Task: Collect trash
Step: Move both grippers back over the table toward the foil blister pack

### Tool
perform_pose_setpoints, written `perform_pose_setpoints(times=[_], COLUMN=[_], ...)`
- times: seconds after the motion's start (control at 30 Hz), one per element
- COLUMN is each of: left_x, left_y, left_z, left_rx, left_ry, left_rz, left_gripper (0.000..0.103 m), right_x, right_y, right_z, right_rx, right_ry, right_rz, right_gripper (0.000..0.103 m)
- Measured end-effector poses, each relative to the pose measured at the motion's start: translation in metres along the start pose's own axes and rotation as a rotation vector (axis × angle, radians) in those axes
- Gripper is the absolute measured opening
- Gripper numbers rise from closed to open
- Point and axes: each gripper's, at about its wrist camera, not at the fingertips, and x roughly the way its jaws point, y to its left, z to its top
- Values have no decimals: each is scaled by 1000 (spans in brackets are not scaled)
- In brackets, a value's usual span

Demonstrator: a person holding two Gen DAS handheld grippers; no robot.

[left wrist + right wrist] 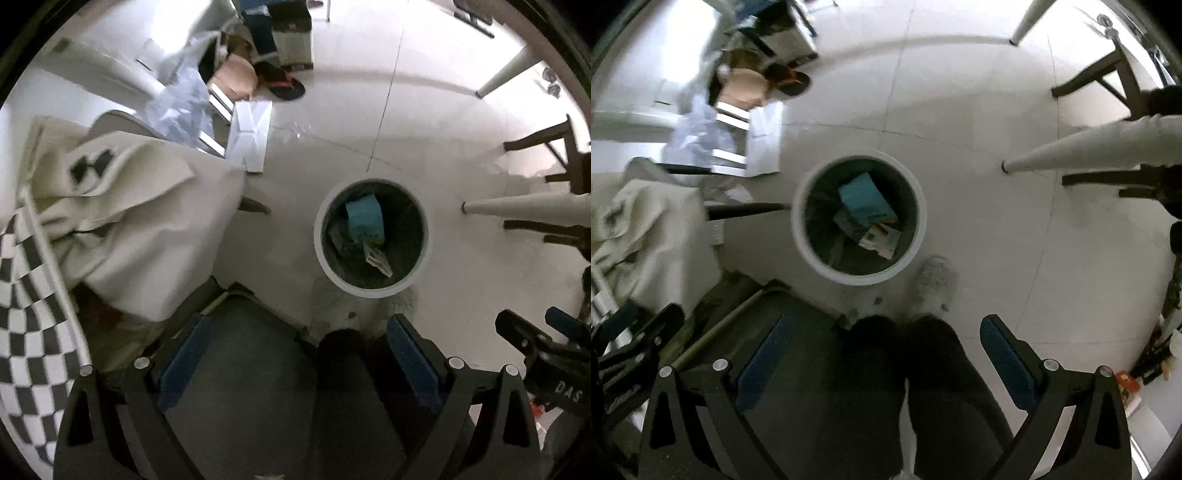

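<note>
Trash, a teal box [364, 216] among cartons, lies in the bin [371, 291] on the floor, below and ahead of both claws. Left claw [295, 360] and right claw [884, 360] hang spread, empty. Best next: scan outward for remaining litter.

1. The left wrist view looks straight down from well above the pale floor [424, 122]; the round bin [371, 238] sits just right of centre, at about 3 o'clock.
2. The right wrist view also faces almost straight down from high up, with the bin [858, 219] near centre, slightly toward 10 o'clock.
3. Both views share the bin, the white table leg [524, 206] [1082, 147] at 3 o'clock, and the person's dark trouser legs [343, 387] [905, 387] at 6 o'clock.
</note>
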Motion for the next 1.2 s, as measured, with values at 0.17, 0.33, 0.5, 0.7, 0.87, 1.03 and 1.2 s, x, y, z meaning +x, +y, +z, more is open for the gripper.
perform_pose_setpoints(times=[0.17,0.33,0.5,0.7,0.87,1.03,1.2], left_x=[-74,-149,-201,-228,-213,-193,-165], left_y=[6,7,-10,-55,-97,-126,-137], left_z=[-15,-21,-3,41,92,143,184], left_rx=[7,26,60,83,107,64,-62], left_ry=[-57,-165,-279,-383,-330,-282,-182], left_rz=[-2,5,38,64,80,158,210], left_gripper=[98,98,98,98,98,98,98], right_x=[-81,-167,-251,-302,-298,-277,-247], right_y=[12,18,-2,-61,-99,-113,-103], right_z=[-24,-37,-20,40,129,219,290], right_rx=[-34,-21,64,148,81,-53,-195], right_ry=[-29,-104,-214,-263,-247,-199,-119], right_rz=[55,113,171,127,37,-1,-45], right_gripper=[103,103,103,103,103,103,103])
